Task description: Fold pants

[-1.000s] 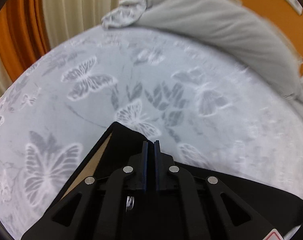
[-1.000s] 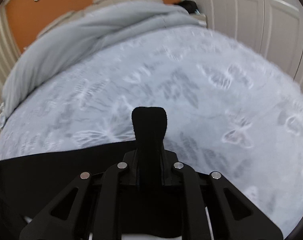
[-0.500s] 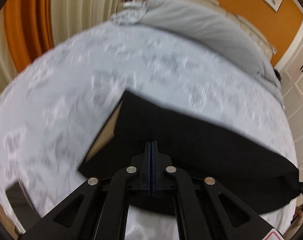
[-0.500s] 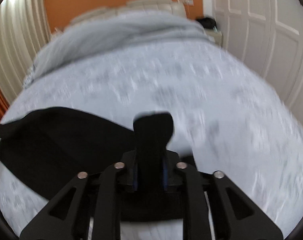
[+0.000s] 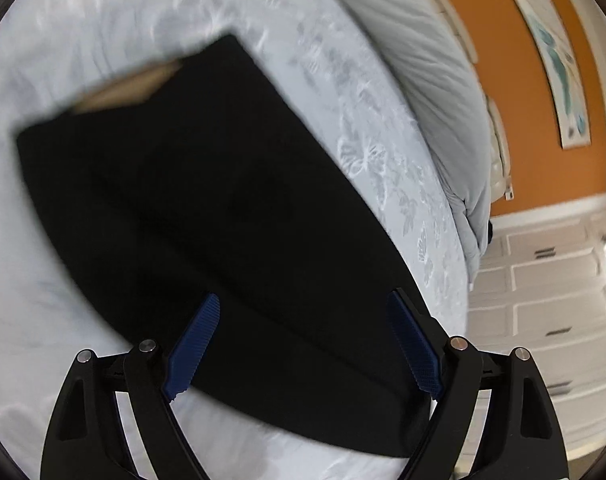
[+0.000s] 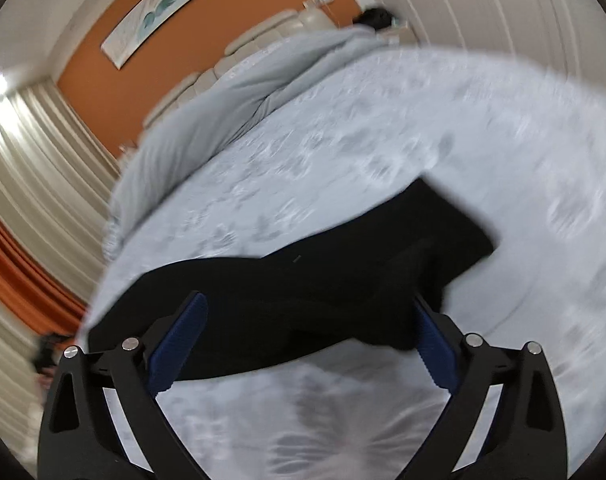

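Black pants point(image 5: 207, 200) flat on bed point(image 5: 83, 28), clear sheet all around; both tongs point(image 5: 303, 344) point(image 6: 307, 340) just spread, pinching nothing; duvet point(image 5: 431, 92) beyond.

Pants point(image 5: 207, 208) lie flat on the bed point(image 5: 83, 20) | duvet point(image 5: 435, 80) bunched behind them | headboard point(image 6: 259, 40) beyond, against wall.
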A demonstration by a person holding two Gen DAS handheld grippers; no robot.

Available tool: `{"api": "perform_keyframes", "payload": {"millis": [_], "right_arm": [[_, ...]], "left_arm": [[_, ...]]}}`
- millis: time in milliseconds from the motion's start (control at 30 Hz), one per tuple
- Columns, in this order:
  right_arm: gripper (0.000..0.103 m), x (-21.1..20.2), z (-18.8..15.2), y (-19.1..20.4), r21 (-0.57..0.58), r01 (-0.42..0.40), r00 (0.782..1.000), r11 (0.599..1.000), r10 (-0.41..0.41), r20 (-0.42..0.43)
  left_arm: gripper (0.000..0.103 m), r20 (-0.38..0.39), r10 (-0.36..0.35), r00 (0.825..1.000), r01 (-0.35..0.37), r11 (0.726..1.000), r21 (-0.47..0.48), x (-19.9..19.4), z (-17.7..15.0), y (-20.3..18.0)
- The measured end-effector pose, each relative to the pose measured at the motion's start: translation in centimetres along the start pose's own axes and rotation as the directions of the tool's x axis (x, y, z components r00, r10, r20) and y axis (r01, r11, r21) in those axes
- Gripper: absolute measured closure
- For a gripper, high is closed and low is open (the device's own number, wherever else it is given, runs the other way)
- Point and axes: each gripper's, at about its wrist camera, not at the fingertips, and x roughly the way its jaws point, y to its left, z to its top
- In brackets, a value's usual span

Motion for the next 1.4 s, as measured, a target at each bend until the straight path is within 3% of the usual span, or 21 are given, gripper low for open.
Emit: {"api": "perform_keyframes", "payload": {"millis": [67, 133, 167, 200, 267, 367, 433, 467, 500, 600, 700, 833, 900, 967, 1033, 1167, 1267, 1300, 1333, 1367, 1400], "right_arm": [[0.009, 1.9, 0.0, -0.9, 0.072, 0.011, 0.999, 0.997, -0.009, -0.037], [0.009, 3.6, 0.2, -1.8, 0.127, 0.049, 0.997, 0.991, -0.042, -0.06], [0.009, 4.6, 0.6, -2.6, 0.172, 0.077, 0.995, 0.982, -0.065, -0.07], [0.01, 4.9, 0.5, -3.0, 0.195, 0.081, 0.995, 0.977, -0.069, -0.069], [0.021, 6.0, 1.0, -3.8, 0.24, 0.09, 0.994, 0.967, -0.074, -0.076], [0.023, 5.5, 1.1, -3.9, 0.256, 0.107, 0.992, 0.961, -0.088, -0.086], [0.021, 3.5, 0.6, -3.8, 0.248, 0.132, 0.991, 0.96, -0.121, -0.058], [0.018, 1.6, -0.1, -3.6, 0.241, 0.128, 0.992, 0.962, -0.127, -0.022], [0.016, 0.4, -0.6, -3.4, 0.234, 0.133, 0.99, 0.963, -0.138, 0.003], [0.016, -2.8, -2.7, -2.6, 0.188, 0.149, 0.987, 0.971, -0.158, 0.031], [0.014, -3.5, -5.0, -2.1, 0.185, 0.101, 0.995, 0.978, -0.103, -0.003], [0.014, -1.8, -7.0, -2.4, 0.261, 0.023, 0.998, 0.965, -0.007, -0.065], [0.014, -1.3, -7.7, -1.9, 0.284, 0.036, 0.996, 0.958, -0.013, -0.085], [0.014, -2.6, -8.1, -1.3, 0.287, 0.03, 0.999, 0.958, -0.02, -0.039], [0.009, -5.1, -9.0, -0.5, 0.289, -0.022, 0.999, 0.957, 0.013, 0.034], [0.008, -2.8, -9.3, -0.4, 0.348, -0.124, 0.988, 0.929, 0.149, -0.045], [0.008, 1.5, -6.6, -2.2, 0.408, -0.091, 0.991, 0.908, 0.123, -0.054], [0.01, 2.5, -5.9, -3.1, 0.422, -0.062, 0.995, 0.905, 0.091, -0.049], [0.047, 3.7, -4.9, -4.1, 0.432, -0.025, 0.998, 0.902, 0.045, -0.036], [0.073, 4.9, -3.2, -4.7, 0.409, 0.014, 1.0, 0.912, -0.002, -0.028], [0.092, 5.4, -2.0, -4.6, 0.391, 0.045, 0.999, 0.919, -0.032, -0.04]], "left_arm": [[0.025, -0.03, -0.014, 0.999, 0.012, 0.997, -0.074, 1.5, 0.4, 1.0], [0.036, -0.032, -0.031, 0.999, 0.026, 0.989, -0.143, 2.3, 0.9, 2.1], [0.05, -0.028, -0.043, 0.999, 0.038, 0.986, -0.16, 2.3, 1.2, 2.3], [0.074, -0.028, -0.046, 0.999, 0.041, 0.986, -0.162, 2.3, 1.4, 2.5], [0.1, -0.052, -0.028, 0.998, 0.021, 0.989, -0.148, 2.7, 1.9, 2.7], [0.099, -0.084, -0.072, 0.994, 0.055, 0.981, -0.186, 3.3, 2.1, 3.7], [0.097, -0.099, -0.08, 0.992, 0.064, 0.986, -0.156, 2.8, 2.0, 3.5], [0.084, -0.099, -0.081, 0.992, 0.067, 0.988, -0.139, 2.4, 1.8, 3.3], [0.061, -0.097, -0.081, 0.992, 0.068, 0.99, -0.127, 2.1, 1.6, 3.1], [0.038, -0.078, -0.122, 0.99, 0.11, 0.984, -0.138, 1.2, 1.0, 2.7], [0.029, -0.085, -0.114, 0.99, 0.103, 0.987, -0.124, 2.1, 1.5, 1.5], [0.038, -0.068, -0.13, 0.989, 0.12, 0.983, -0.143, 3.5, 2.2, 0.4], [0.067, -0.069, -0.128, 0.989, 0.116, 0.981, -0.155, 3.9, 2.4, 0.0], [0.068, -0.083, -0.133, 0.988, 0.118, 0.979, -0.168, 4.2, 2.6, -0.6], [0.076, -0.089, -0.104, 0.991, 0.09, 0.986, -0.142, 4.5, 2.7, -0.9], [0.096, -0.123, -0.095, 0.988, 0.071, 0.98, -0.184, 6.4, 2.4, 0.4], [0.099, -0.121, -0.12, 0.985, 0.09, 0.97, -0.225, 6.6, 2.6, 0.5], [0.1, -0.122, -0.118, 0.986, 0.088, 0.971, -0.223, 6.5, 2.6, 0.4], [0.1, -0.123, -0.108, 0.987, 0.08, 0.974, -0.211, 6.2, 2.6, 0.0], [0.101, -0.125, -0.098, 0.987, 0.073, 0.979, -0.193, 5.9, 2.7, -0.6], [0.101, -0.125, -0.094, 0.988, 0.074, 0.984, -0.159, 5.1, 3.1, -1.9]]}}
